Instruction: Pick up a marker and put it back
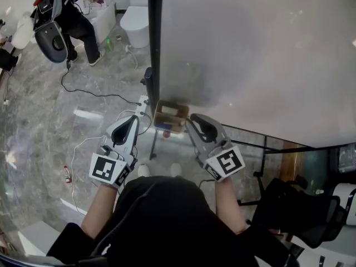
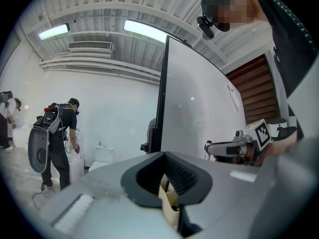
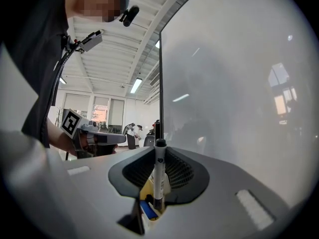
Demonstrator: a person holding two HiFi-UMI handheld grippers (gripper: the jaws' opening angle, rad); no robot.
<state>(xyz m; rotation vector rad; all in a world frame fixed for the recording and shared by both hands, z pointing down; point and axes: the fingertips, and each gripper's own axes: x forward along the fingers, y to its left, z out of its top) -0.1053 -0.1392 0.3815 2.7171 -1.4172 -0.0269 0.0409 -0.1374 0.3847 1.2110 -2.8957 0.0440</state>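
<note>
A white marker with a black cap (image 3: 159, 176) stands upright between the jaws of my right gripper (image 3: 158, 183), which is shut on it. Below it lies a small tan tray box (image 3: 146, 192) with a blue item (image 3: 148, 209) inside. In the head view that box (image 1: 171, 117) hangs at the bottom edge of the big whiteboard (image 1: 256, 54), and my right gripper (image 1: 201, 128) sits just to its right. My left gripper (image 1: 129, 131) hovers to the box's left. Its jaws stand together with nothing in them (image 2: 169, 193), and the tan box (image 2: 168, 199) shows beyond them.
The whiteboard's black frame edge (image 1: 154, 49) runs up the middle. A person with a backpack (image 1: 58, 15) stands at the far left beside white fixtures (image 1: 135, 21). A cable (image 1: 94, 95) trails over the marble floor. A dark chair (image 1: 300, 210) is at the lower right.
</note>
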